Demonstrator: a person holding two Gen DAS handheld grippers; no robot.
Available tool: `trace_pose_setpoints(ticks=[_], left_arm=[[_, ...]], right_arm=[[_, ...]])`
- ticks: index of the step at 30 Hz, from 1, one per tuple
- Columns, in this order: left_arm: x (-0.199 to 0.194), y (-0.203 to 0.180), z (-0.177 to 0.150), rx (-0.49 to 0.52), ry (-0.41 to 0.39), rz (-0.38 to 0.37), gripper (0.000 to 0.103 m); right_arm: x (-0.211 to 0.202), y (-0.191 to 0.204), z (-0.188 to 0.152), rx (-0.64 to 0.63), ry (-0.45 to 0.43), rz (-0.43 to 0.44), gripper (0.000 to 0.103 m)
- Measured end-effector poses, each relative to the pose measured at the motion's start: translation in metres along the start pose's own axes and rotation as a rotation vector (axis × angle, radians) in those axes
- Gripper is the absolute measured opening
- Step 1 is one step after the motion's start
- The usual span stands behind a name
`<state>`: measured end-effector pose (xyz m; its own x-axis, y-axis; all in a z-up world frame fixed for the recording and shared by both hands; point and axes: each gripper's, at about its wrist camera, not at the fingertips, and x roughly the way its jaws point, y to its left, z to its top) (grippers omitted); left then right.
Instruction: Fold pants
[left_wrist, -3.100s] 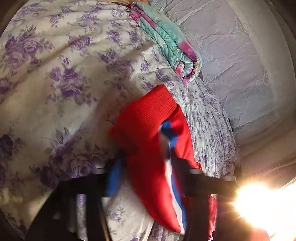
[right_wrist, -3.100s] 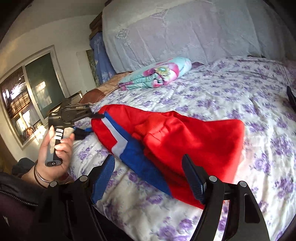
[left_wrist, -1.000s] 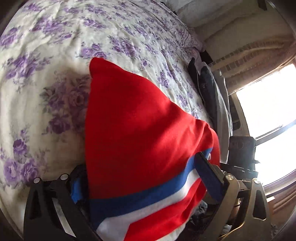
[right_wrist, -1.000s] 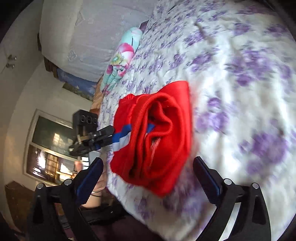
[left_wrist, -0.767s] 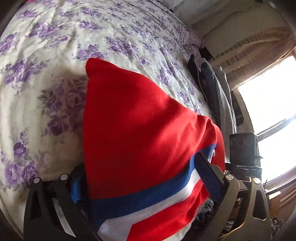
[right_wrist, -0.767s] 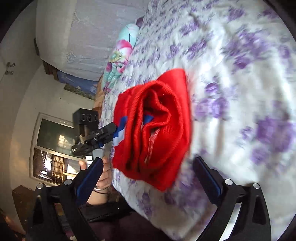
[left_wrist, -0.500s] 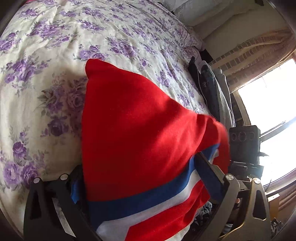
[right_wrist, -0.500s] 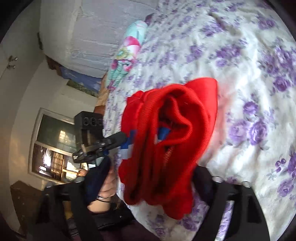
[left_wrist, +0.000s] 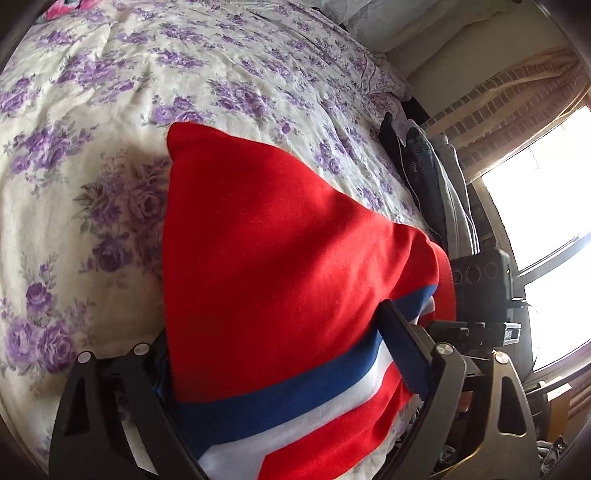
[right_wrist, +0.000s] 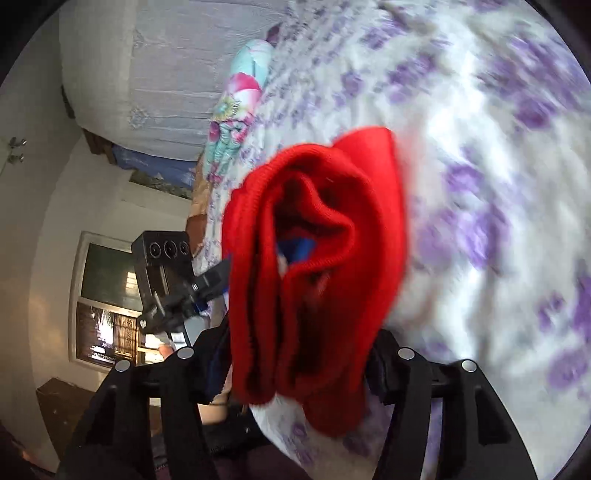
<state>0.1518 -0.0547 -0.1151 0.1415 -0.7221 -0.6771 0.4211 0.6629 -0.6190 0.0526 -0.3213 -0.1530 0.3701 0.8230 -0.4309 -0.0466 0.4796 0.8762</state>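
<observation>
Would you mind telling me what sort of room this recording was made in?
Most likely a bedroom: the red pants lie on a bed with a purple-flowered bedspread, a rolled floral quilt near the headboard, and a bright window alongside.

Left gripper (left_wrist: 280, 347) fingertips buried under pants (left_wrist: 280, 258), grip unclear, pants' lower end cut by frame edge, right gripper (right_wrist: 295, 354) tips hidden behind bunched waistband (right_wrist: 314, 266), bedspread (right_wrist: 480, 184) motion-blurred, window (left_wrist: 546, 206) blown out.

Red pants (left_wrist: 266, 258) fill gap ahead; floral bedspread (left_wrist: 110, 92) beyond open; dark clothes pile (left_wrist: 424, 177) blocks far side.
</observation>
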Motion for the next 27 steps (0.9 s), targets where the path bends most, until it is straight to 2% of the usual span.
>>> trace_pose_setpoints(ticks=[1,3,5,7,10,13,16,18,21,24,25,26,27], left_arm=[[-0.001,-0.001,-0.001,0.001,-0.006,0.009,0.086],[-0.007,-0.001,-0.002,-0.008,-0.020,0.024,0.070],[-0.020,-0.001,-0.006,-0.017,-0.041,-0.013,0.055],[-0.027,-0.008,-0.012,-0.007,-0.049,-0.024,0.051],[-0.028,-0.024,-0.023,0.027,-0.067,0.029,0.051],[-0.033,-0.029,-0.012,0.004,-0.084,0.008,0.051],[-0.048,-0.045,0.028,0.030,-0.131,0.016,0.051],[-0.061,-0.061,0.065,0.065,-0.173,0.044,0.051],[-0.075,-0.084,0.144,0.126,-0.268,0.088,0.055],[-0.068,-0.083,0.206,0.136,-0.319,0.120,0.070],[-0.058,-0.076,0.231,0.130,-0.339,0.143,0.079],[-0.041,-0.065,0.255,0.127,-0.346,0.163,0.092],[-0.028,-0.057,0.266,0.127,-0.340,0.176,0.098]], right_arm=[[0.002,0.008,-0.001,-0.055,-0.022,-0.025,0.041],[0.000,0.027,-0.009,-0.171,-0.051,-0.057,0.037],[-0.008,0.042,-0.018,-0.249,-0.071,-0.075,0.036],[-0.014,0.047,-0.026,-0.268,-0.076,-0.096,0.036],[-0.019,0.042,-0.033,-0.228,-0.081,-0.078,0.036],[-0.027,0.050,-0.023,-0.241,-0.105,-0.057,0.036],[-0.039,0.077,0.013,-0.303,-0.141,-0.061,0.036],[-0.046,0.107,0.053,-0.373,-0.185,-0.078,0.036],[-0.052,0.145,0.121,-0.446,-0.269,-0.102,0.036],[-0.044,0.157,0.188,-0.481,-0.334,-0.142,0.040],[-0.036,0.157,0.209,-0.490,-0.354,-0.166,0.048],[-0.024,0.150,0.233,-0.504,-0.389,-0.226,0.064],[-0.009,0.139,0.255,-0.513,-0.429,-0.301,0.080]])
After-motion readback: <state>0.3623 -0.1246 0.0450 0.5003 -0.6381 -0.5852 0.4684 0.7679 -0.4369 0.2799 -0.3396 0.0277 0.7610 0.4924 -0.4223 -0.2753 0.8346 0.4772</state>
